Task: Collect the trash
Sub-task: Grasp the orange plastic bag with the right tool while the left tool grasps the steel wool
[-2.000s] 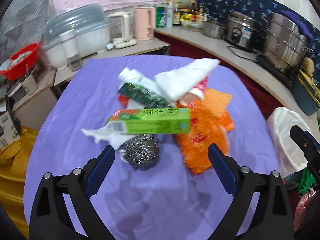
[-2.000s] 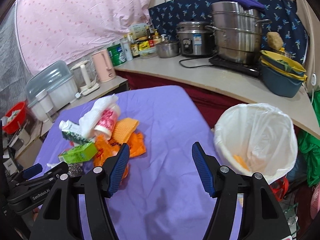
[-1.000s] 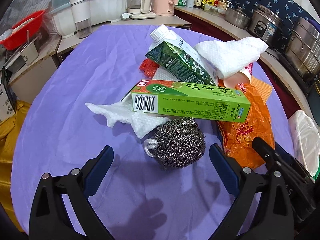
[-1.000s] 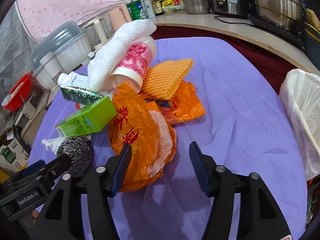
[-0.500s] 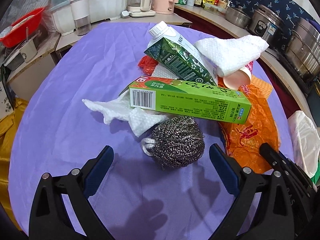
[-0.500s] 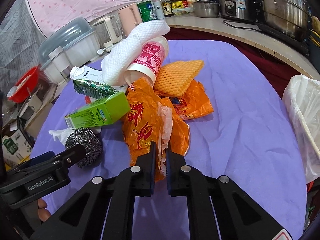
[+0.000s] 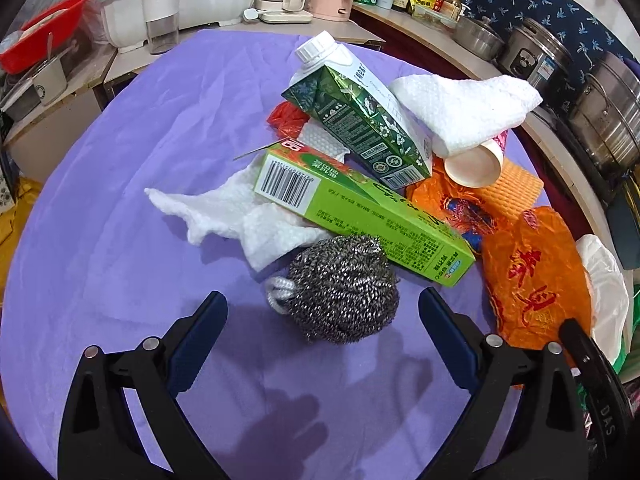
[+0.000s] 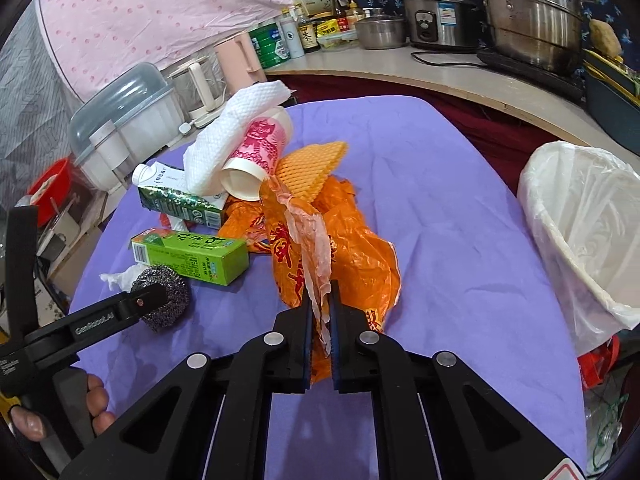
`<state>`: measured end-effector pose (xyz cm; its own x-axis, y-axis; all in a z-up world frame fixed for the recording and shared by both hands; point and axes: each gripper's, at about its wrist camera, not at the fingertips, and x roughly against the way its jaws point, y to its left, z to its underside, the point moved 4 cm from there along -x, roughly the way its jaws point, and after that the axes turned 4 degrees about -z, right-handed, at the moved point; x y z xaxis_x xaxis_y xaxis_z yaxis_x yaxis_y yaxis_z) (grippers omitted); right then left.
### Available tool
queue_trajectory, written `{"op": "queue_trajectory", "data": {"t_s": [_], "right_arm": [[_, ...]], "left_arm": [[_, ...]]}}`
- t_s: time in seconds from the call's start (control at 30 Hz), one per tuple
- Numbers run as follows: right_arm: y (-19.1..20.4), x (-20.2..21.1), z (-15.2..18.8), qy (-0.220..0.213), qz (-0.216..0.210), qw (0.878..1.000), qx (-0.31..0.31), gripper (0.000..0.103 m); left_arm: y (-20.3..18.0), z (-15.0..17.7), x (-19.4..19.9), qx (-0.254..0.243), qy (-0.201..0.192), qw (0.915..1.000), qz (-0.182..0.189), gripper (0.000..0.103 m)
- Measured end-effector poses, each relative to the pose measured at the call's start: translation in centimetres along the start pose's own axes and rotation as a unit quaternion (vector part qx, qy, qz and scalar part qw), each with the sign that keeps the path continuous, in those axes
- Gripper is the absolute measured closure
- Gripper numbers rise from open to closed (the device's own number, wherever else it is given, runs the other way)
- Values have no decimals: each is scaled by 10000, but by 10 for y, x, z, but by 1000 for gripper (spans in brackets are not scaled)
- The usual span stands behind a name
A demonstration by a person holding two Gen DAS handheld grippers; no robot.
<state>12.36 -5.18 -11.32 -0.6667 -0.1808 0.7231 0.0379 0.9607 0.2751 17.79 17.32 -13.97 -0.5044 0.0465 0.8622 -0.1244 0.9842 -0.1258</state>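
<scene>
Fingers of your right gripper (image 8: 321, 300) pinched the orange bag (image 8: 352, 264); your left gripper (image 7: 323, 316) stood spread, steel scourer (image 7: 344, 288) at twelve o'clock between them.

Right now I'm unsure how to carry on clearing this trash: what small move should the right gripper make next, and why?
Probably lift and swing toward the lined bin: the right gripper has its jaws shut on the orange bag, which still trails on the cloth.

Black hand-held gripper (image 8: 321, 300) (blue pads (image 7: 196, 336), silver screws).
</scene>
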Motion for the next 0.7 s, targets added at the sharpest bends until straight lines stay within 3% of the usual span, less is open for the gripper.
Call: {"op": "queue_trajectory", "data": {"t_s": [0.07, 0.17, 0.5, 0.7], "right_arm": [[-3, 1, 0, 3, -18, 10000, -47, 96], [-5, 3, 0, -13, -20, 10000, -73, 96], [-8, 20, 0, -150, -93, 9998, -136, 96], [-16, 46, -4, -374, -127, 9990, -231, 96]], "left_arm": [[-3, -2, -5, -28, 18, 10000, -2, 14], [-7, -1, -7, -136, 66, 9999, 33, 36], [-23, 12, 19, -512, -197, 9983, -178, 43], [-65, 30, 64, -1196, -621, 9907, -211, 43]]}}
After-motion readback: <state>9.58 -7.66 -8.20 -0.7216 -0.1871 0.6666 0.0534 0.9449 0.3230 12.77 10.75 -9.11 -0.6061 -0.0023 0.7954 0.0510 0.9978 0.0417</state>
